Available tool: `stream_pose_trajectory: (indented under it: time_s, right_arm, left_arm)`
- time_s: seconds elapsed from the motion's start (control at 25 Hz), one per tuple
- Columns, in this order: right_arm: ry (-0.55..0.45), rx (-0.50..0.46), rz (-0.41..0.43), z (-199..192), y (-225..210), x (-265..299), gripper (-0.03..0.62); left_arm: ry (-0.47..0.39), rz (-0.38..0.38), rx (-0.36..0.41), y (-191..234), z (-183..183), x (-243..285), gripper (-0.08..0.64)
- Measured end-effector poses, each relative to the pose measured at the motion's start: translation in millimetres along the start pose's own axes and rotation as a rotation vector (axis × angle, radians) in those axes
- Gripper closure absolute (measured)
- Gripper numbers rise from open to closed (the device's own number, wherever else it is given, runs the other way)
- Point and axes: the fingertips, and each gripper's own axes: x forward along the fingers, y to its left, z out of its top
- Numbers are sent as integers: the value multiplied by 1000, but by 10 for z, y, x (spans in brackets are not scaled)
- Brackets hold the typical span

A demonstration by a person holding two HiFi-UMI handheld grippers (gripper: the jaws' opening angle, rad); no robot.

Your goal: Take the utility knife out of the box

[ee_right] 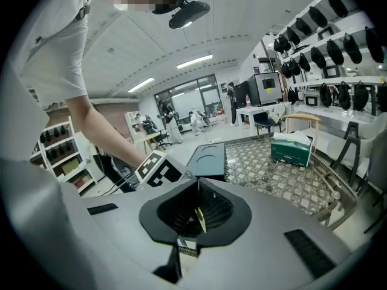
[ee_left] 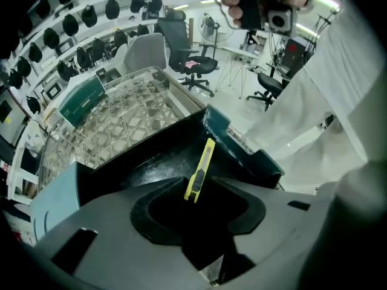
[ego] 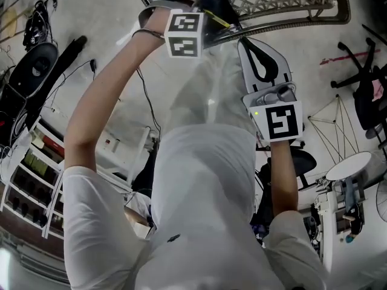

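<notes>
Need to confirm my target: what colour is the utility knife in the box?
Yellow. The utility knife shows best in the left gripper view.

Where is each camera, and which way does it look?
Left gripper view: rides the left gripper, looking down between its open jaws at the utility knife in the box.
Right gripper view: rides the right gripper, facing the left gripper's marker cube and the person's left arm.
Head view: on the person's head, looking steeply down at shirt, arms, both grippers.
Both gripper views share the lattice table and green tissue box.
</notes>
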Motion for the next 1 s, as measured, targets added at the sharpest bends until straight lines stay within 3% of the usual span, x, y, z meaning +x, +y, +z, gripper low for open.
stream_pose_trajectory:
  time_s: [0.2,0.36,0.64,1.0]
  right_arm:
    - [-6,0,-2,23,6,-11,592]
    - [-16,-5,-1,32,46,-17,592]
    - [-23,-15,-3,47,123,-62,592]
    - [-45,-44,-9,200,217,-198,592]
  left_arm:
    - [6,-11,17,-14,17,-2,499]
    - [29,-18,-4,-34,12,24,503]
    - [14,-34,-124,-22,51,-61,503]
    - [35,-15,-171,-122,-24,-322,504]
